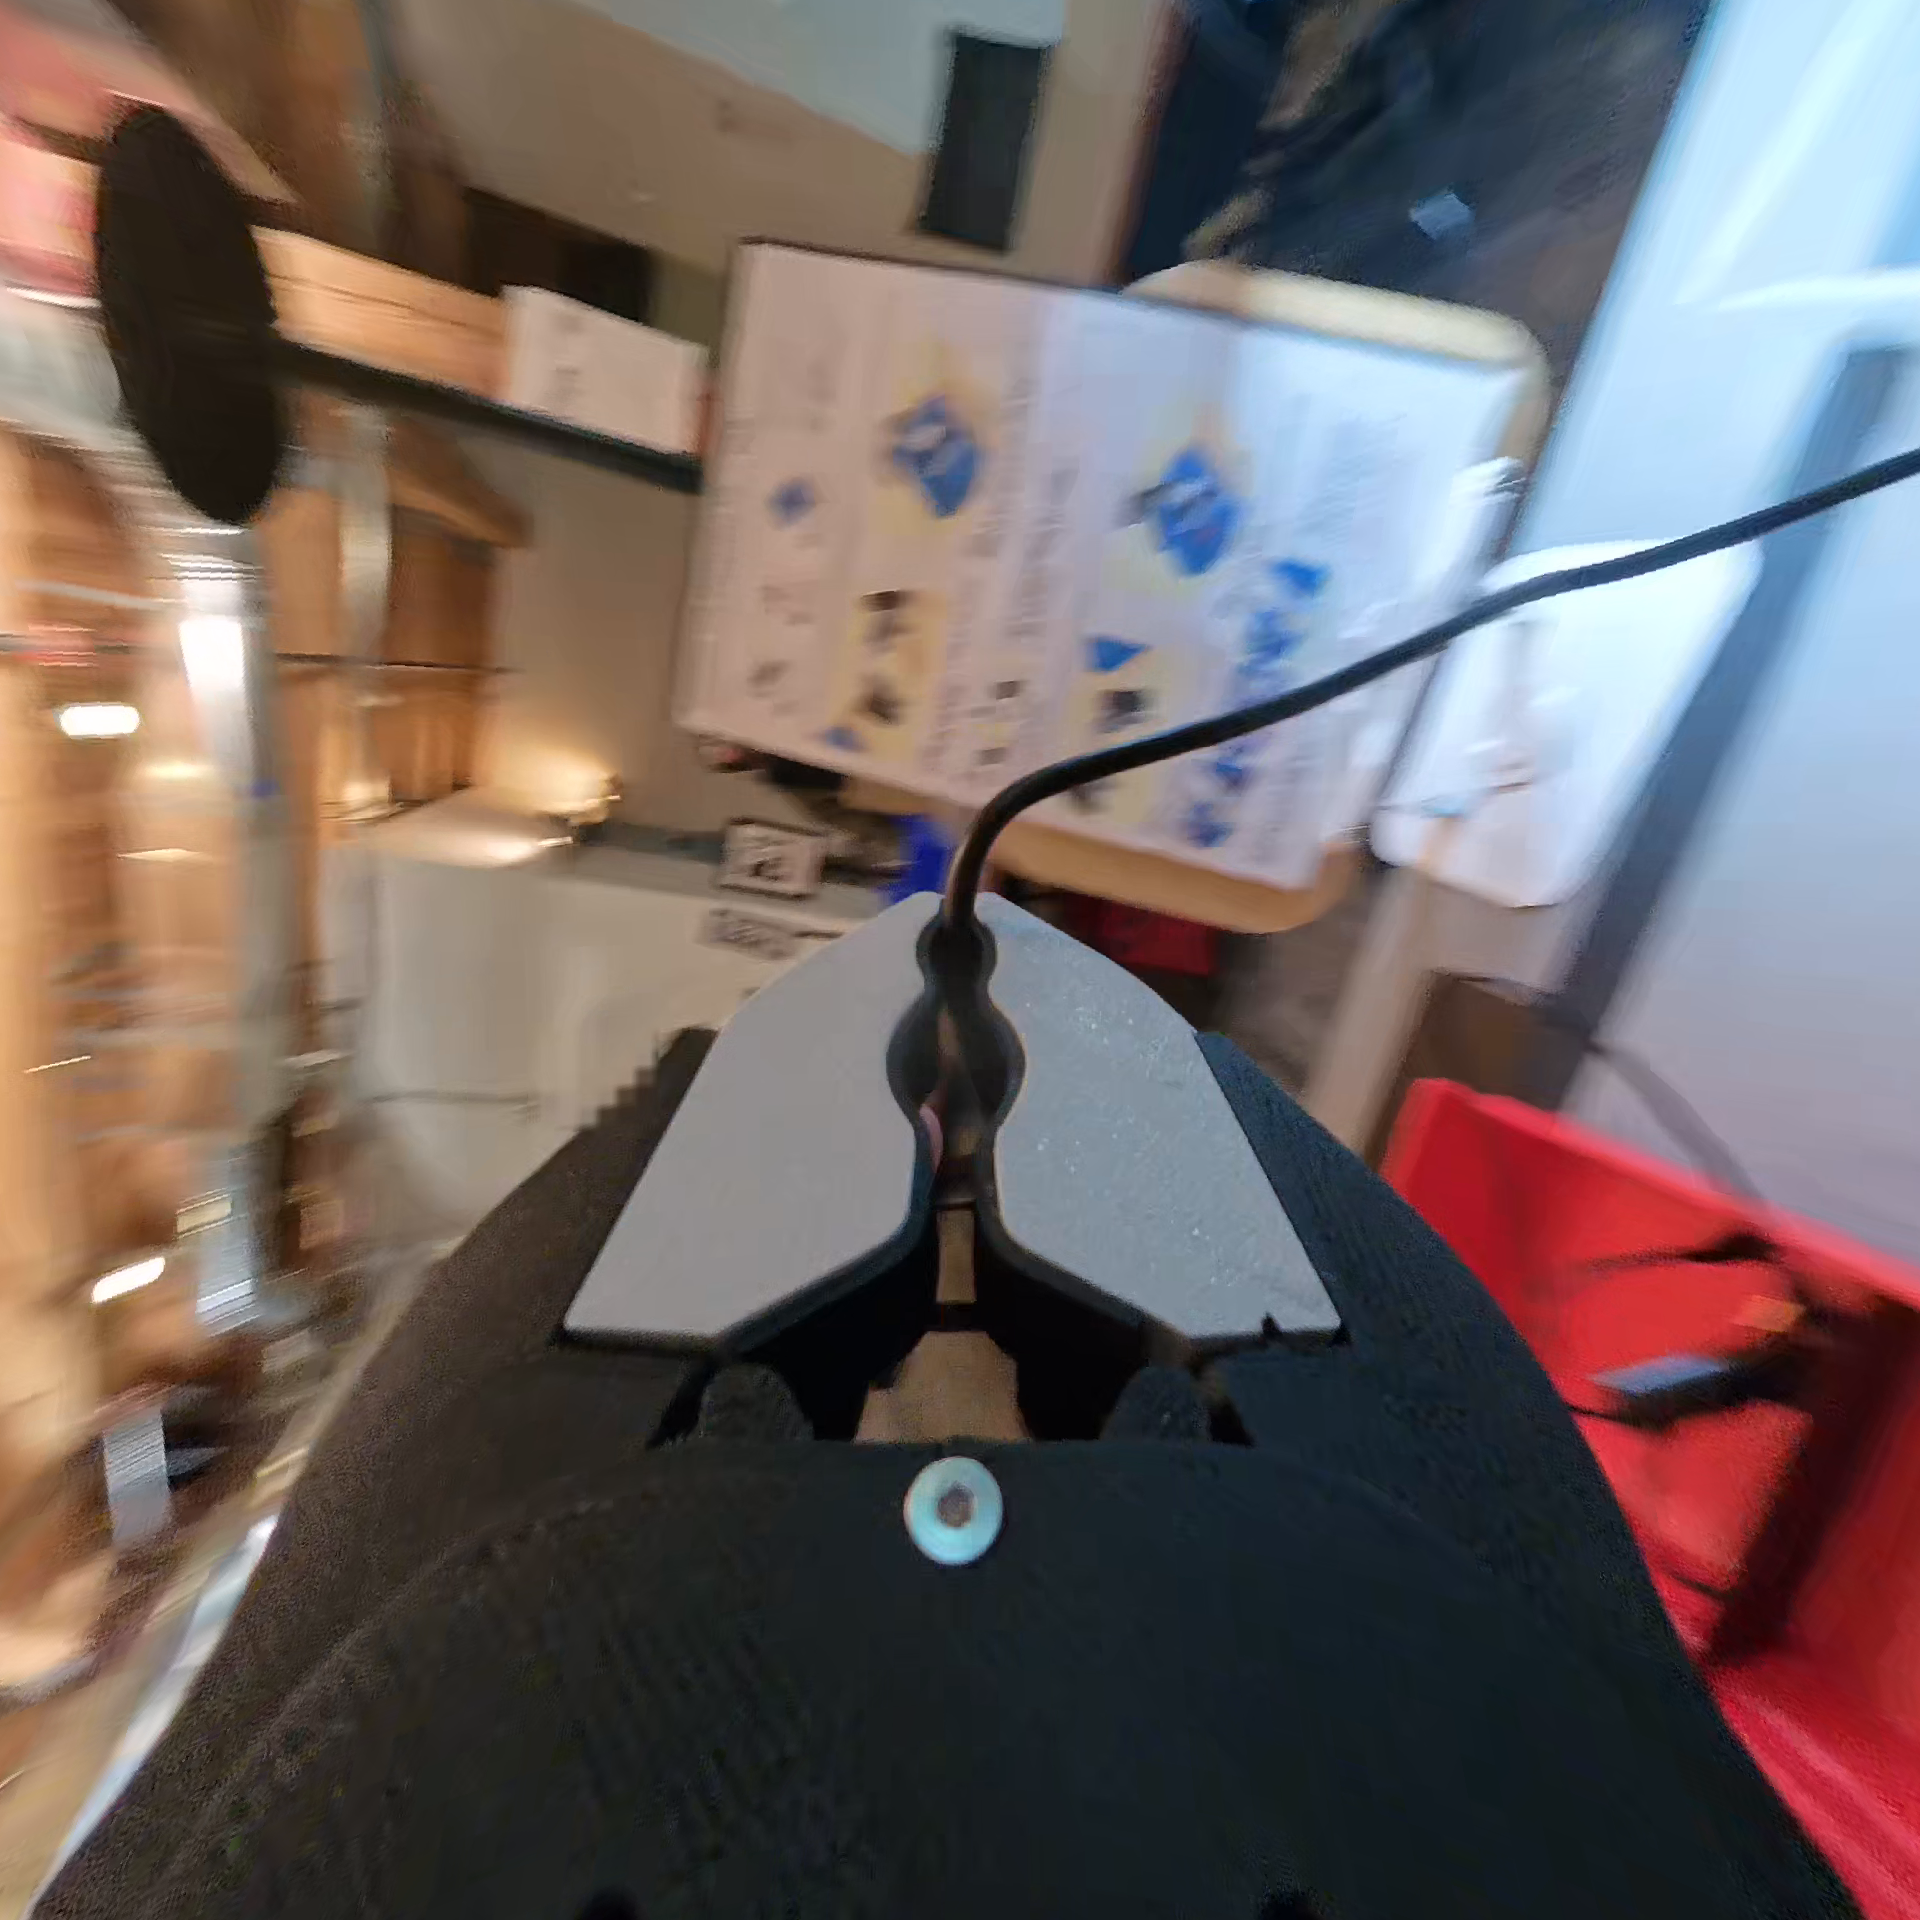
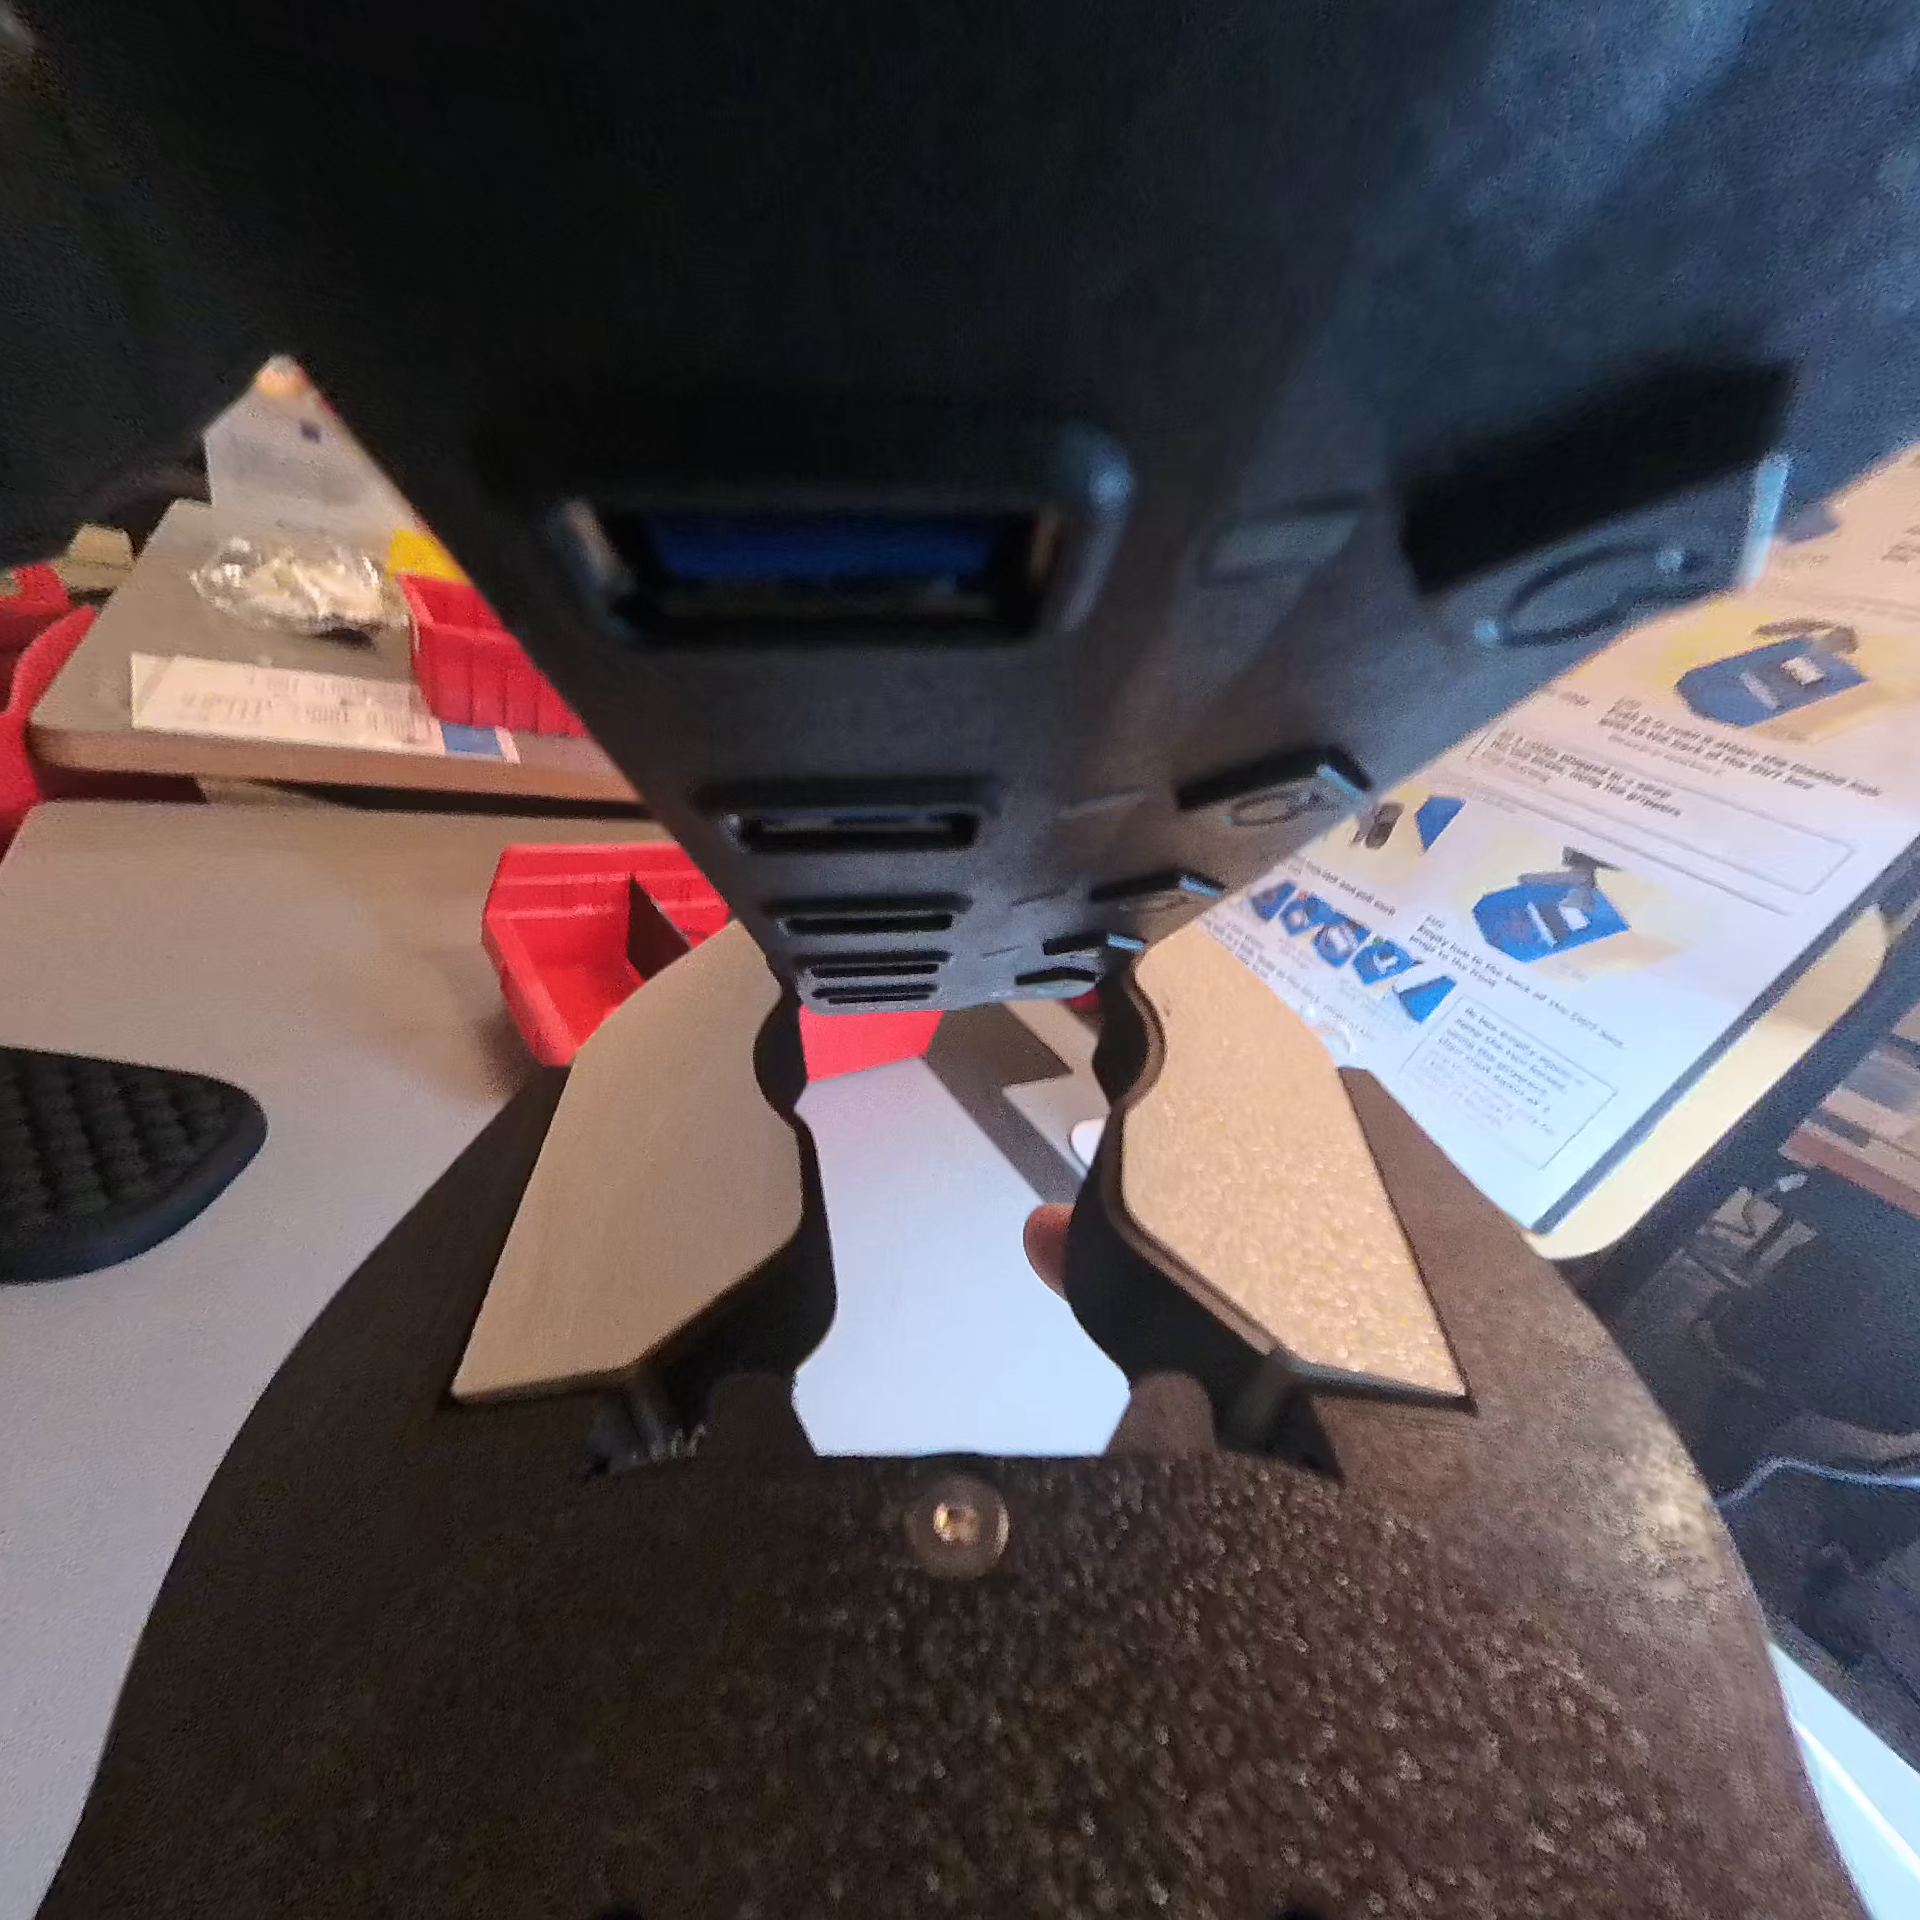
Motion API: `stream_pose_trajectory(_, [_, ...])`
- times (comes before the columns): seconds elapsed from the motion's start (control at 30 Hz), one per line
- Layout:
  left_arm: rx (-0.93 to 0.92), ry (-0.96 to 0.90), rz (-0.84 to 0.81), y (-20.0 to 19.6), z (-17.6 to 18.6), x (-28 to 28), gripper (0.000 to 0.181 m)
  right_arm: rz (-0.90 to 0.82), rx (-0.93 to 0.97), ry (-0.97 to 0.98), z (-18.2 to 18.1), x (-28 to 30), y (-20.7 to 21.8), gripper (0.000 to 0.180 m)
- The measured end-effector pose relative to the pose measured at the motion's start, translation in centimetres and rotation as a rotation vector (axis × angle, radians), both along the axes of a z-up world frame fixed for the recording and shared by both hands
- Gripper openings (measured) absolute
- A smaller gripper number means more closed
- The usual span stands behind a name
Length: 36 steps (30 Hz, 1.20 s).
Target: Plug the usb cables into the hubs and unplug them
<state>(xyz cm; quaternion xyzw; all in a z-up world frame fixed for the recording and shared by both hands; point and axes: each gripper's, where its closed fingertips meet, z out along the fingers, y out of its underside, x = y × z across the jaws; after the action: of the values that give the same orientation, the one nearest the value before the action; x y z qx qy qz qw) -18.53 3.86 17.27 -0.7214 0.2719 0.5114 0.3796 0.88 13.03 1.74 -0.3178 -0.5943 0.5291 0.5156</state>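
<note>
The left gripper [image 1: 956, 935] is clamped on a black usb cable [image 1: 1351, 665]. The right gripper [image 2: 951, 987] pinches the black hub [image 2: 883, 727] by its end.

The grey table [image 2: 260, 935] carries a red bin [image 2: 582, 935] near its middle and a black textured mat [image 2: 94, 1153] at its left edge. An illustrated instruction sheet [image 2: 1558, 935] lies to the right, apparently on a tan-edged surface.
</note>
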Motion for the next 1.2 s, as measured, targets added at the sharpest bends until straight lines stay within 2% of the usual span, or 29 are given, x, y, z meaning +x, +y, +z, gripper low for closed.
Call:
stream_pose_trajectory(0.13, [-0.200,-0.330,-0.153,1.7,-9.9,3.3,0.000,0.058,0.104,-0.154,-3.5,-1.1,-1.1,0.055])
stream_pose_trajectory(0.27, [-0.343,-0.612,-0.291,2.6,-18.9,8.3,0.000,0.179,0.234,-0.362,-8.8,-2.1,-3.4,0.055])
stream_pose_trajectory(0.4, [-0.310,-0.862,-0.400,3.4,-23.9,11.9,0.000,0.272,0.379,-0.619,-15.2,-2.2,-5.4,0.055])
stream_pose_trajectory(0.6, [-0.279,-1.128,-0.501,3.1,-29.1,14.0,0.000,0.251,0.630,-0.862,-22.5,-2.9,-6.6,0.055])
stream_pose_trajectory(0.8, [-0.504,-1.136,-0.450,-0.2,-35.4,12.4,0.000,0.276,0.701,-0.951,-26.1,-3.0,-7.0,0.055])
stream_pose_trajectory(0.9, [-0.622,-1.124,-0.454,-1.9,-38.1,12.4,0.000,0.281,0.717,-1.109,-28.8,-2.0,-6.3,0.055])
stream_pose_trajectory(1.0, [-0.741,-1.038,-0.355,-3.1,-40.6,11.0,0.000,0.313,0.708,-1.282,-31.0,-0.1,-6.0,0.055])
stream_pose_trajectory(1.1, [-0.799,-0.971,-0.270,-4.1,-41.9,9.6,0.000,0.293,0.713,-1.457,-32.2,2.1,-5.0,0.055])
stream_pose_trajectory(1.2, [-0.805,-0.985,-0.260,-4.6,-41.7,9.4,0.000,0.257,0.697,-1.500,-32.1,2.5,-4.6,0.055])
